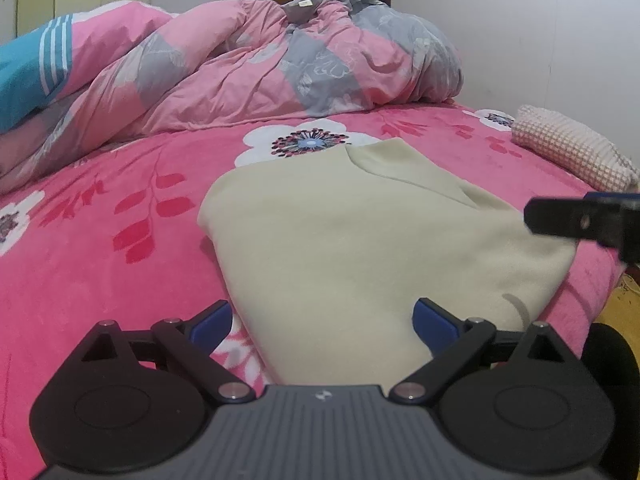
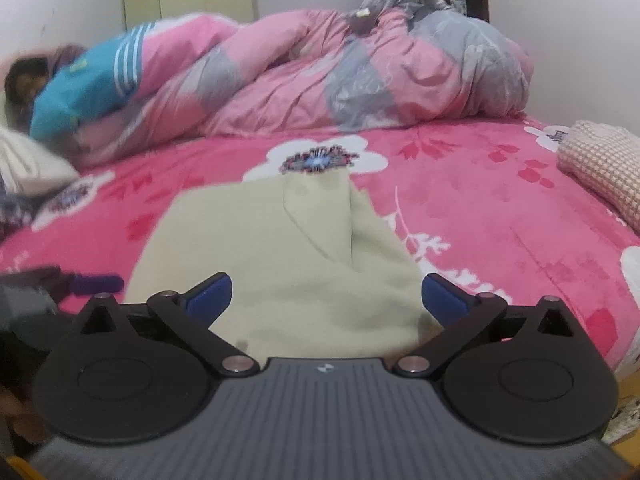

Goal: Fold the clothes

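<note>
The left gripper (image 1: 322, 320) hangs nearest, jaws spread wide and holding nothing, its blue pads either side of the near end of a folded cream garment (image 1: 360, 240) that lies flat on the bed (image 1: 120, 240) close to the near edge. The right gripper (image 2: 326, 300) is likewise wide open and empty over the garment's near hem, at the side towards the bed's right edge. A rumpled pink and grey quilt (image 1: 260, 68) is heaped along the far edge, and a checked cushion (image 1: 572, 144) sits by the right edge.
</note>
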`<state>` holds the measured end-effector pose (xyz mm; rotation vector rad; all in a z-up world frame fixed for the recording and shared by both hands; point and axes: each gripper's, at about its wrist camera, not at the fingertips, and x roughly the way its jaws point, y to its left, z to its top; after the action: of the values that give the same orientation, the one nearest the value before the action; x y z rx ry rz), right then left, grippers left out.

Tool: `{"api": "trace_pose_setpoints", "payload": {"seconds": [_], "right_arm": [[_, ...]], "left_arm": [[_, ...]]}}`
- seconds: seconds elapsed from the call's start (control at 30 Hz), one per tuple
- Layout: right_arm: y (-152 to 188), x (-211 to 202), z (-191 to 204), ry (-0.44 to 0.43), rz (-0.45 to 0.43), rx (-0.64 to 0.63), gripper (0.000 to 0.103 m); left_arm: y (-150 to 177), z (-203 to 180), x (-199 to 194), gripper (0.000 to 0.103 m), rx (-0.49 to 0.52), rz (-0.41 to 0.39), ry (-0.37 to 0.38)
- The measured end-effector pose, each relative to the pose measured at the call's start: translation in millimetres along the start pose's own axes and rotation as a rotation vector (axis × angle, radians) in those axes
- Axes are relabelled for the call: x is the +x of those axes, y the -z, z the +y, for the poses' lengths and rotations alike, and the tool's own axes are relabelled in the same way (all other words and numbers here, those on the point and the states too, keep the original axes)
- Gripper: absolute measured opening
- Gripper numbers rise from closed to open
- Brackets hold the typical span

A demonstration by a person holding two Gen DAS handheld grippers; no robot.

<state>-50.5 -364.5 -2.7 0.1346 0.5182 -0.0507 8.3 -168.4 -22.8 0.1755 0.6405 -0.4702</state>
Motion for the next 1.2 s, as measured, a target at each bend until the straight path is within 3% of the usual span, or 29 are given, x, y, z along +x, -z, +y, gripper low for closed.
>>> {"api": "trace_pose_setpoints", "payload": {"seconds": [0.23,0.37,0.63,0.73,0.87,0.93,1.1,1.2], "right_arm": [[0,-1,0,0.037,-0.027,-0.021,0.102],[0,-1,0,0.059,-0.043,-0.034,0.102],[3,1,2,0.1,-0.054,-0.072,0.1],[6,7,4,0.089,-0.036,-0.091,0.091],[12,14,6,0.06,-0.018,-0.102,0.065],[16,19,7,0.055,0.0,-0.113,0.056],[22,28,9,0.07,0.03,-0.153,0.049],[18,25,7,0.08,0.032,-0.15,0.035]], "left_arm": [[-16,-8,-4,0.098,0.038,-0.034,-0.022],[-23,-15,8,0.098,0.048,0.015,-0.059],[-25,-14,19,0.098,0.014,0.094,-0.053],[-25,-14,21,0.099,0.011,0.106,-0.054],[-25,-13,23,0.1,-0.004,0.122,-0.053],[-26,-12,23,0.1,-0.008,0.127,-0.051],[-27,-13,25,0.1,-0.01,0.135,-0.056],[-27,-14,26,0.1,-0.01,0.138,-0.059]]}}
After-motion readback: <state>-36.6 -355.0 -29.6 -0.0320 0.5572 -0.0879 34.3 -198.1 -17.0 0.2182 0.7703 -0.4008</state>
